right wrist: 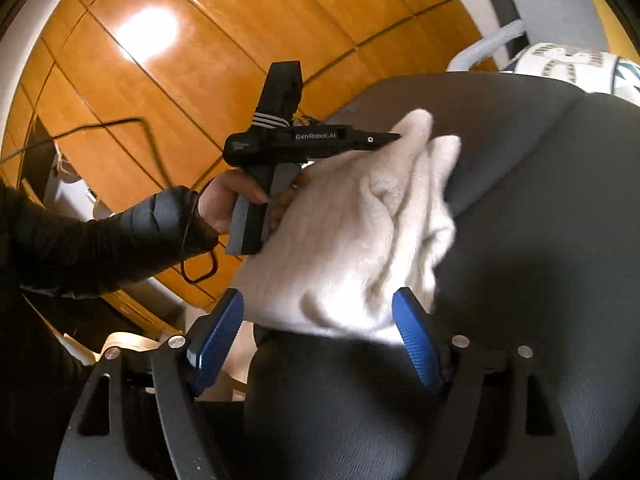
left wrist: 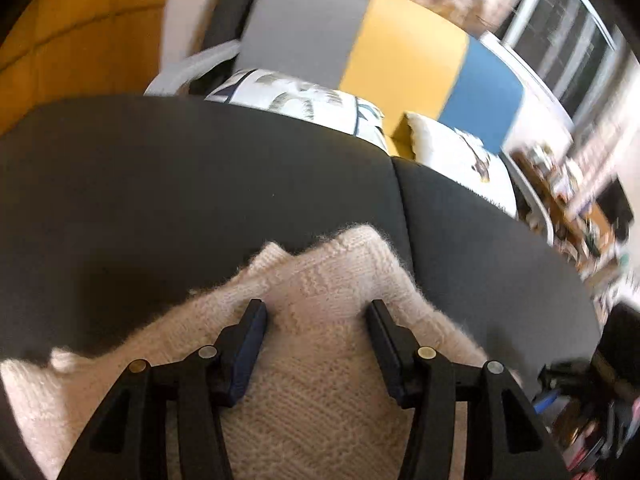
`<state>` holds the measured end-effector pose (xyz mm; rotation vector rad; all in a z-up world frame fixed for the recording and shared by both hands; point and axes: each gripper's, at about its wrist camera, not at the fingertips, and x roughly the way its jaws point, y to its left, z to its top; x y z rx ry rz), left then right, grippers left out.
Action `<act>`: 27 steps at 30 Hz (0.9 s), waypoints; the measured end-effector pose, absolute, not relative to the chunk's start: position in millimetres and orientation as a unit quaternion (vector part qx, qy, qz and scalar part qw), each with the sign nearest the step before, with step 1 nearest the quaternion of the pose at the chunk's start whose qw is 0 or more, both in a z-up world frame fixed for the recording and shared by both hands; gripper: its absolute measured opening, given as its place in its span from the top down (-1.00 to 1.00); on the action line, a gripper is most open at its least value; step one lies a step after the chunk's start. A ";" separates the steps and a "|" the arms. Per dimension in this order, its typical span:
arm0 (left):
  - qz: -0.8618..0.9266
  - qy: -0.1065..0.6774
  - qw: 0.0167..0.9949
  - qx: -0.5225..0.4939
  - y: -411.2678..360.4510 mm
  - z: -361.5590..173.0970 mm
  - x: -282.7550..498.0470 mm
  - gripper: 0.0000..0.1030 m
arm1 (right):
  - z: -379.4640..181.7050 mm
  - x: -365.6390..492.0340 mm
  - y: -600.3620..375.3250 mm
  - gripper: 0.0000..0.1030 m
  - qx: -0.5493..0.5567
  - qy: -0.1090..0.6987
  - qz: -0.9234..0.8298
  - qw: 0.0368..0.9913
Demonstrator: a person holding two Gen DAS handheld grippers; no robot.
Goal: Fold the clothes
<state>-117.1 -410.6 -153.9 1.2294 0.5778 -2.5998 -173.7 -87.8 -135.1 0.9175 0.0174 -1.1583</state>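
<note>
Reading "GenRobot.AI", left gripper [right wrist: 394, 136] over cream sweater [right wrist: 360, 240].

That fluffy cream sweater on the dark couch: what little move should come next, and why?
Probably bring the right gripper forward and close it on the near edge of the cream sweater. Both grippers stand open, nothing pinched. The sweater lies bunched and rumpled on the dark couch cushion, with the left gripper hovering over its far side, so it needs gripping before it can be spread and folded.

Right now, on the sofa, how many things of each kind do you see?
Cream knitted garment: 1
Patterned cushions: 2
Total: 3
</note>
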 end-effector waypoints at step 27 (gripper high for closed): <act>-0.893 0.197 0.160 0.372 -389.4 -118.4 -39.5 -0.06 | -122.5 -149.4 -160.5 -0.50 0.479 0.200 -0.380 0.765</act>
